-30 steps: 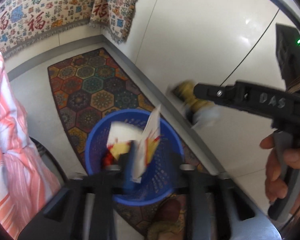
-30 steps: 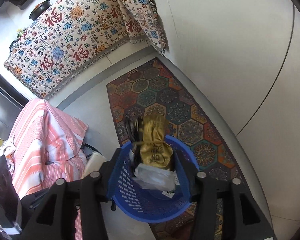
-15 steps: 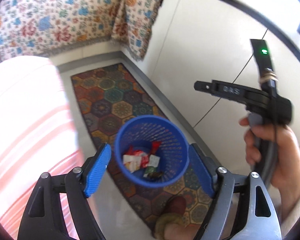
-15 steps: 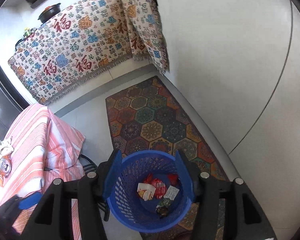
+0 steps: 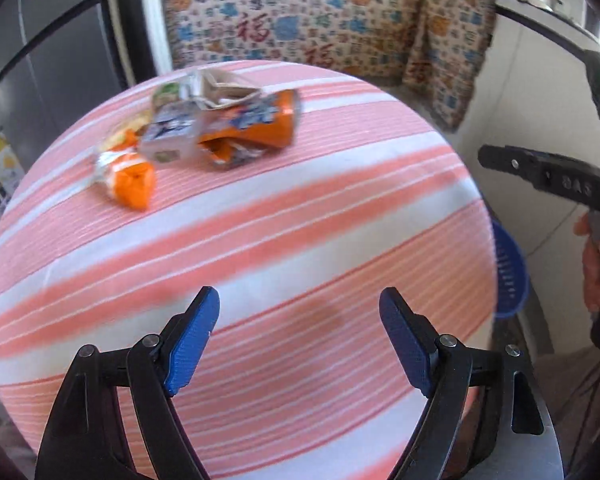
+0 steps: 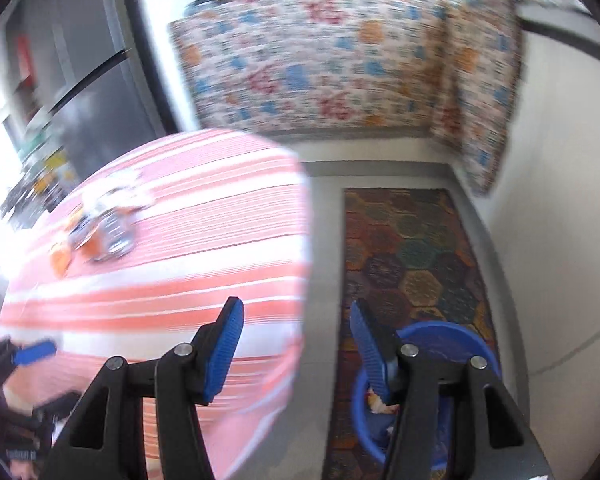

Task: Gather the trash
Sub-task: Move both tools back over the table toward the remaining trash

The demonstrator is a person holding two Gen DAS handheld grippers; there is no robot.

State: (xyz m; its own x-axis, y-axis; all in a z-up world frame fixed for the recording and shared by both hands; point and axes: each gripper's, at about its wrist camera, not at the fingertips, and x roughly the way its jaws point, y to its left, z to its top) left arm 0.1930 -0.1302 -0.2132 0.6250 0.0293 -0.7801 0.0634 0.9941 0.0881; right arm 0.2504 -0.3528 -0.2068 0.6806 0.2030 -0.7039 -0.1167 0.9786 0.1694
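My left gripper [image 5: 299,338] is open and empty above the near part of a round table with a pink-and-white striped cloth [image 5: 260,248]. At the table's far side lie an orange snack bag [image 5: 248,130], a crushed carton [image 5: 172,136] and a small orange wrapper [image 5: 130,178]. My right gripper [image 6: 296,350] is open and empty, over the table's right edge and the floor. The blue trash basket [image 6: 440,338] stands on the floor right of the table, with wrappers inside; its rim also shows in the left wrist view [image 5: 508,268]. The trash pile shows blurred in the right wrist view [image 6: 100,232].
A patterned rug [image 6: 412,248] lies under the basket beside a white wall [image 6: 560,200]. A counter draped with a patterned cloth [image 6: 320,68] stands behind, with pots on top. A dark fridge [image 5: 60,68] stands at the left. The right gripper's handle and hand [image 5: 572,184] show at right.
Both grippers swung away from the basket up toward the table. The gold bag and the wrapper held a second ago now lie in the basket; both grippers opened.
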